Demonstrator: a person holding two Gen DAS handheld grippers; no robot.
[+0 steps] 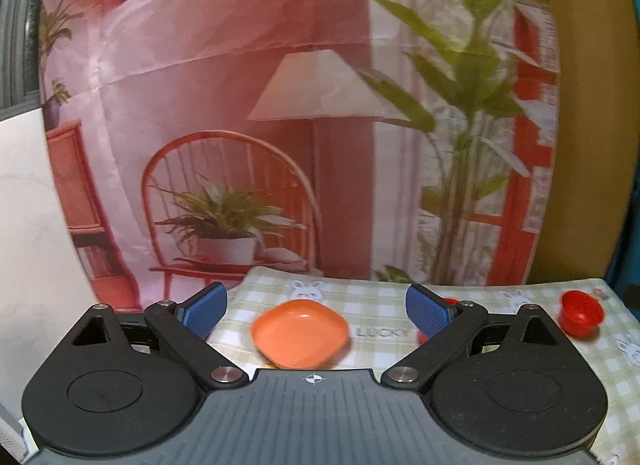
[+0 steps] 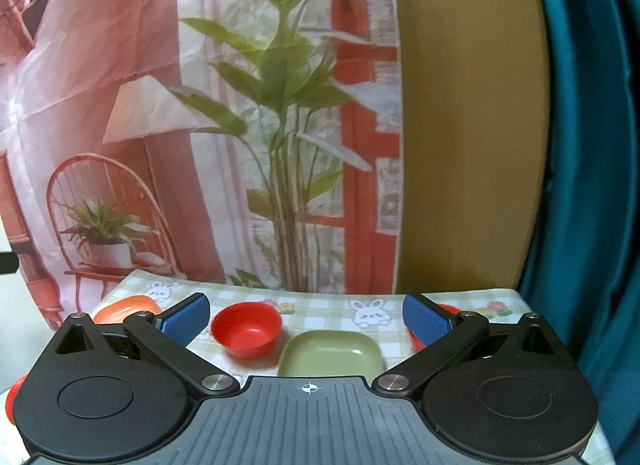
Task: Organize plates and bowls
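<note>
Both idle: left gripper [image 1: 316, 311] fingers wide apart, lined up on orange plate [image 1: 301, 333]; right gripper [image 2: 306, 319] fingers likewise apart, facing green dish [image 2: 332, 355] beside red bowl [image 2: 247, 329]. Nothing gripped, likely pre-grasp approach.

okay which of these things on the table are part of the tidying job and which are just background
Job: orange plate, red bowl, green dish, a second red bowl.
Background: checked tablecloth, printed room backdrop, brown board, teal curtain.
</note>
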